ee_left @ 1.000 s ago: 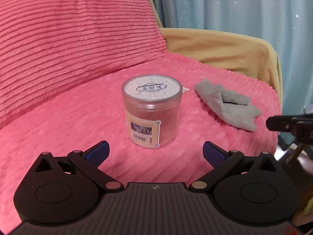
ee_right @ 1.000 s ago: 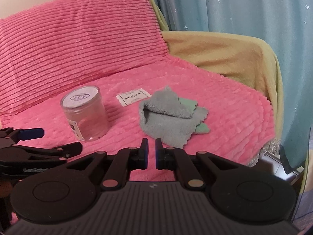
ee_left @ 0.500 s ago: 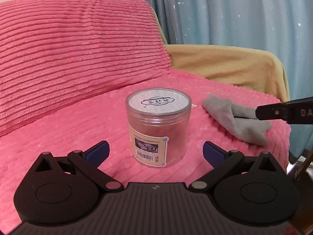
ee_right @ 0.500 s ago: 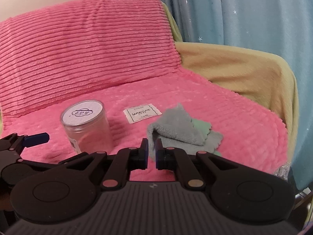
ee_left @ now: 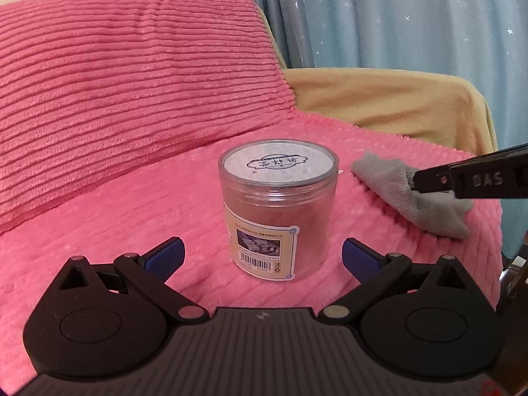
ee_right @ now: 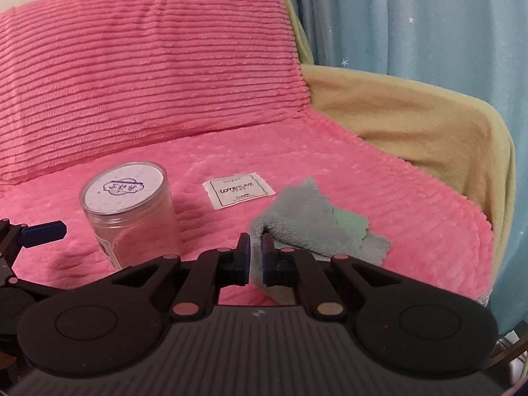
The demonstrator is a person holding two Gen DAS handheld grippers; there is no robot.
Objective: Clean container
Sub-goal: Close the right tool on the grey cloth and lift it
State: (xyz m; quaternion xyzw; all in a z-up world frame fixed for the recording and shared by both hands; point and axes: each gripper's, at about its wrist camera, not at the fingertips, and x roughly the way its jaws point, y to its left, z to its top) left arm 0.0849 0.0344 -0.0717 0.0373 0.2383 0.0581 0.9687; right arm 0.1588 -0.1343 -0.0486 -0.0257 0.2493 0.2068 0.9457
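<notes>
one jar (ee_left: 279, 211) stands upright near the middle of the pink cover (ee_left: 132, 217), with one lid (ee_left: 279, 165) on top and one barcode label (ee_left: 264, 250) on its side. one grey cloth (ee_right: 307, 224) lies toward the cover's right edge, and one green cloth (ee_right: 351, 222) shows beneath it. one white tag (ee_right: 238, 189) lies flat toward the cover's back, between jar and cloth. two grippers: left gripper (ee_left: 262, 254), right gripper (ee_right: 254, 257). one blue curtain (ee_left: 412, 16) hangs behind.

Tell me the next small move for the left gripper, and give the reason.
Probably ease the left gripper forward so its open fingers straddle the jar, then close. The jar stands upright, centred just ahead of the gap and ungripped, while the right gripper is at the grey cloth.
</notes>
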